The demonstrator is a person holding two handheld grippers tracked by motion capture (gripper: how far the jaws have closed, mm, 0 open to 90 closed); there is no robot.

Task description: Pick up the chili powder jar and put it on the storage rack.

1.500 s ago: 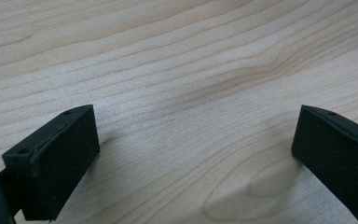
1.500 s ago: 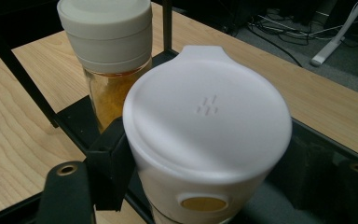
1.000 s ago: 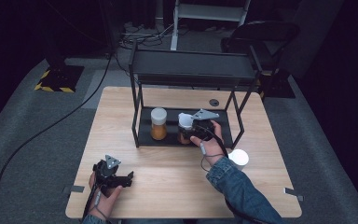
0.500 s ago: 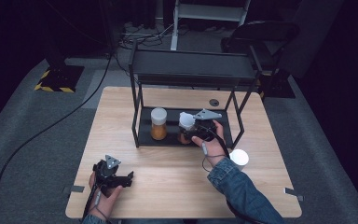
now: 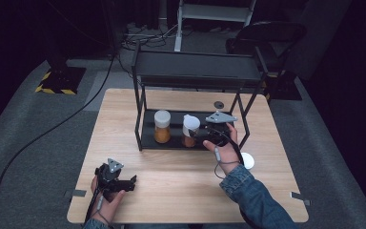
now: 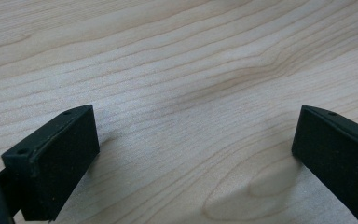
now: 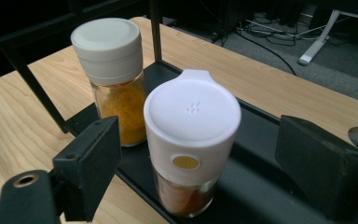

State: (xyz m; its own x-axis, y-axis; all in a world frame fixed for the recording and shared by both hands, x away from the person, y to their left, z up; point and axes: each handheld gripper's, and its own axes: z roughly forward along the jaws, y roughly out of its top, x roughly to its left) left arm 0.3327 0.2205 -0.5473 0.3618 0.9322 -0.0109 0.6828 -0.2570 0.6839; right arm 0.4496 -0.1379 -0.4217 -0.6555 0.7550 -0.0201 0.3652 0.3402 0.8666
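Right gripper (image 5: pixel 201 135) jaws just opened, standing clear either side of the white-capped spice jar (image 7: pixel 191 140), apparently set beside the yellow-spice jar (image 7: pixel 113 74) on the rack's lower shelf (image 5: pixel 171 142); left gripper (image 5: pixel 131 181) open, idle on the table (image 6: pixel 177 70)

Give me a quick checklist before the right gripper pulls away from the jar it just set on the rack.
1. Right gripper released: ok, its jaws have just been opening and stand apart from the flip-cap jar.
2. Flip-cap jar upright on the rack lower shelf: ok.
3. Gap to the yellow spice jar: ok, the two stand apart.
4. Cap shut: ok, it looks flat.
5. Rack posts beside the hand on the way out: cannot tell.
6. Left gripper out of the way: ok, open on the table.
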